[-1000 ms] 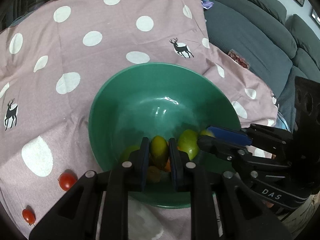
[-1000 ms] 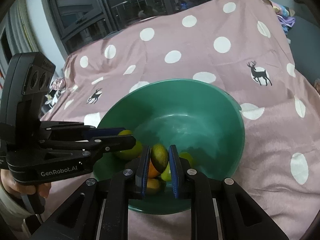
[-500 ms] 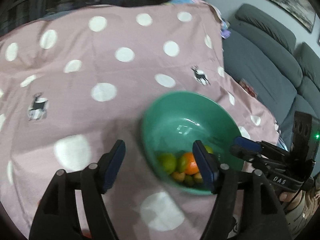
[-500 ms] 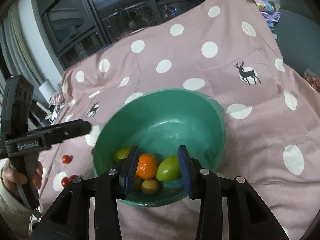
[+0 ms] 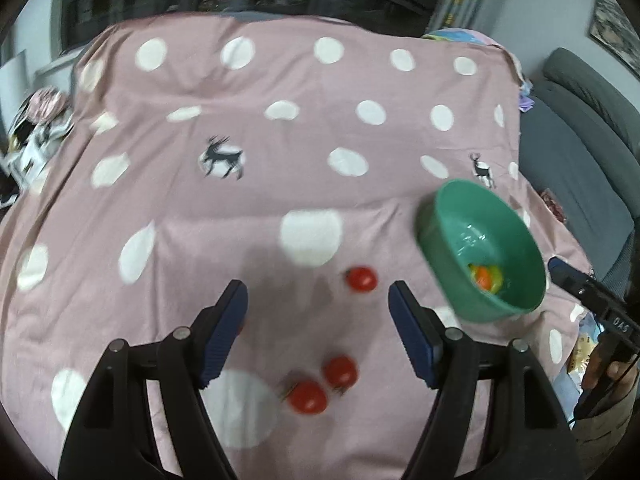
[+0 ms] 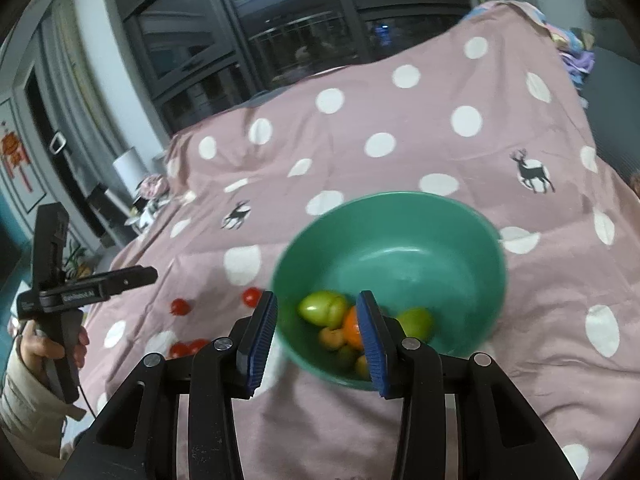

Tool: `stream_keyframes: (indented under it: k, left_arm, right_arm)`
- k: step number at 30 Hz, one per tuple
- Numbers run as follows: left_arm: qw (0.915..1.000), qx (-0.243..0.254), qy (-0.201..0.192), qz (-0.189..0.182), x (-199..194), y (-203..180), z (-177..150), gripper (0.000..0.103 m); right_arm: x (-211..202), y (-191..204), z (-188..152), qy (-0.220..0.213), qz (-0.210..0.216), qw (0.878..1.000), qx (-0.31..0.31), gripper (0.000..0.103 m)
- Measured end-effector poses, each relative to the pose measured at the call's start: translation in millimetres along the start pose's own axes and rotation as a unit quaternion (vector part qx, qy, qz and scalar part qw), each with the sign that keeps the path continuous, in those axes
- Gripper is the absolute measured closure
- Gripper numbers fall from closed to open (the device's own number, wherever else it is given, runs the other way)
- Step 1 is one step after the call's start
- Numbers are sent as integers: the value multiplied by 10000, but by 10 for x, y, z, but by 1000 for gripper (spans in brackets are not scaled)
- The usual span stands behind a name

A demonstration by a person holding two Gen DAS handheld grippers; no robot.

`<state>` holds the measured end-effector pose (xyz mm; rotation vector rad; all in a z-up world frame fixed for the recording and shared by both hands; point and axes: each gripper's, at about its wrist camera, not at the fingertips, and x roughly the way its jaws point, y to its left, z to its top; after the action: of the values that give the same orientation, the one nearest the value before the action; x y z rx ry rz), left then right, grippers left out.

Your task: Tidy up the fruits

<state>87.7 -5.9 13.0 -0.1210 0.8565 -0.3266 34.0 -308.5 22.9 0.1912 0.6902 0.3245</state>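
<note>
The left gripper (image 5: 318, 304) hangs with fingers spread wide and empty above red tomatoes (image 5: 307, 396) scattered on the dotted pink cloth (image 5: 280, 140). The right gripper (image 6: 316, 322), fingers partly apart and holding nothing, hovers at the near rim of the green bowl (image 6: 400, 236) of fruit (image 6: 322, 308), right of the tomatoes.

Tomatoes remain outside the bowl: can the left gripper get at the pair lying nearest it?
Probably yes: the left gripper is open above the two tomatoes, with only bare cloth around them.
</note>
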Motion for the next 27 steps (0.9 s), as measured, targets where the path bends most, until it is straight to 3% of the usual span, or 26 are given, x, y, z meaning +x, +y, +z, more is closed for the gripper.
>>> stream_keyframes:
  k: [10,17,27]
  left_arm:
    - [9995,-186,241,132,-78,223,-413,30]
    - [9976,85,647,238,121,163,-691,30]
    - [9934,412,903,574,425,113,-763,30]
  right_arm:
    - [159,529,-120,425,385,9964,-626,61]
    - [436,772,-360,973,595,9899,-844,61]
    - [674,859,-480,1389,673,9837,-927,61]
